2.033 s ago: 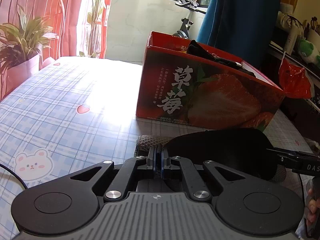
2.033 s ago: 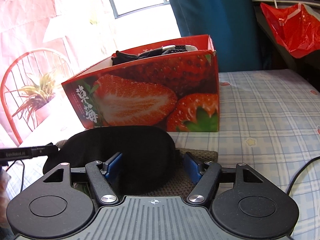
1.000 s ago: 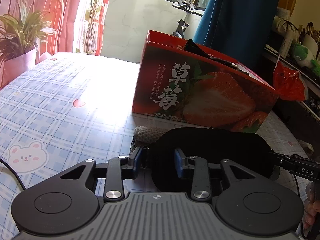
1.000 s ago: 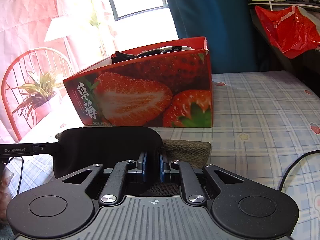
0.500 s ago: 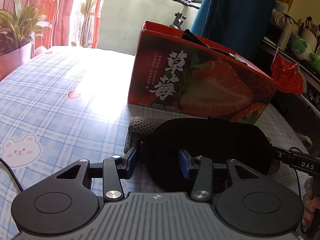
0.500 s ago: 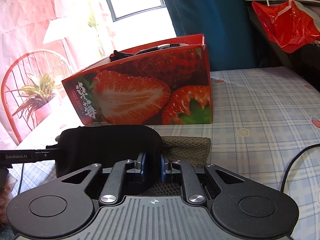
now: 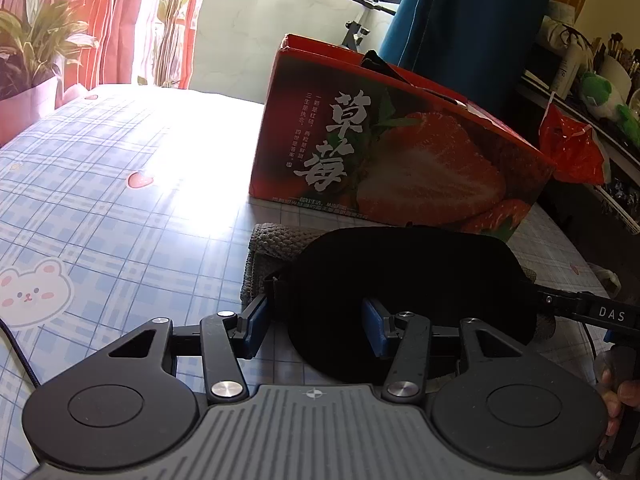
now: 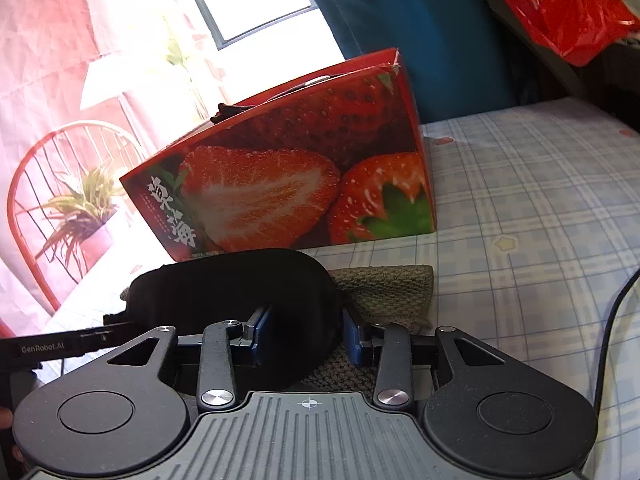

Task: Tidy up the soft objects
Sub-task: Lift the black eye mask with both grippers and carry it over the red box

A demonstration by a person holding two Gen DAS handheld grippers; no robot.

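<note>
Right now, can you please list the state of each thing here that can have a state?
Black eye mask: lies flat on the cloth, not gripped.
Grey knitted cloth: folded, flat on the table.
Strawberry box: open on top, dark items inside.
Left gripper: fingers opening, mask edge between them.
Right gripper: fingers opening, mask edge between them.

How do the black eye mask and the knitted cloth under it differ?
The black eye mask is smooth, dark and rounded; the knitted cloth is grey-olive, coarse-textured and roughly rectangular. The mask lies on top; the cloth lies flat underneath on the tablecloth. Both lie before the strawberry box.
</note>
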